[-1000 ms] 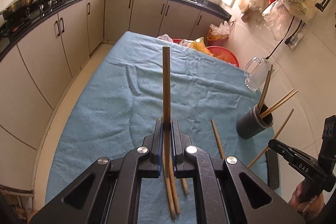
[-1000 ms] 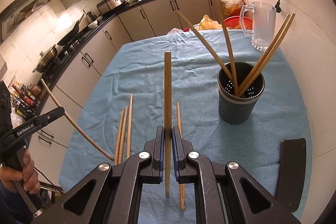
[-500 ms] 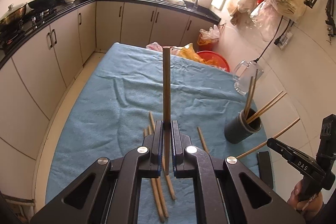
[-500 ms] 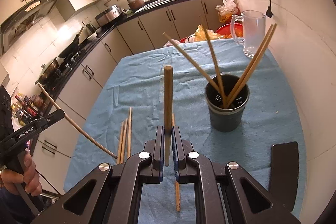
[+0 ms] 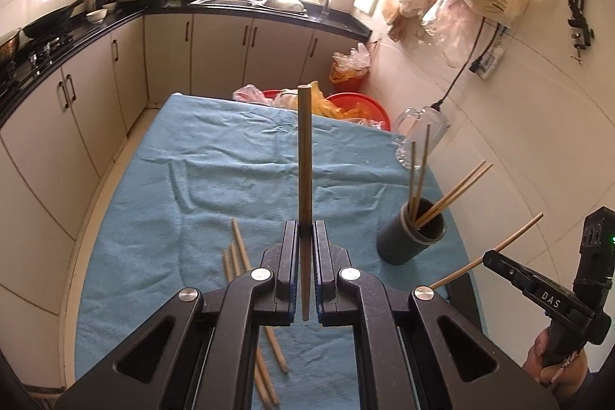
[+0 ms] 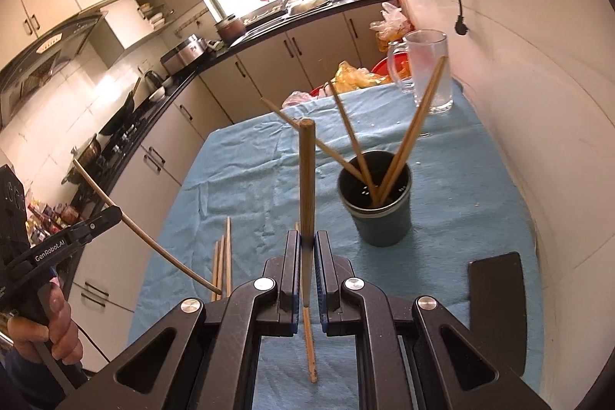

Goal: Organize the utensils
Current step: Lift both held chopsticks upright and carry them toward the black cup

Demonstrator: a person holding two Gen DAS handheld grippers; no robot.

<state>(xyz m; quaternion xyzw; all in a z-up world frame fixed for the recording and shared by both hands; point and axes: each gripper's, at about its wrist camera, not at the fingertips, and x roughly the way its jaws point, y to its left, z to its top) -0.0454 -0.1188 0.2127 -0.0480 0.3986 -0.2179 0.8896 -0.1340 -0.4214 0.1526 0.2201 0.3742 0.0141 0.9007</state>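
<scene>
While cup point(image 5: 413, 237) sits farther, both chopsticks stay gripped

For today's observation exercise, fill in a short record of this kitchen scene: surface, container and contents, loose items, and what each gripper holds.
surface: blue cloth over the table
container: dark cylindrical holder, upright, four chopsticks leaning inside
loose items: several chopsticks lying flat on the cloth
left gripper: shut on one chopstick
right gripper: shut on one chopstick
other: glass mug at the far edge, flat black object near the wall
</scene>
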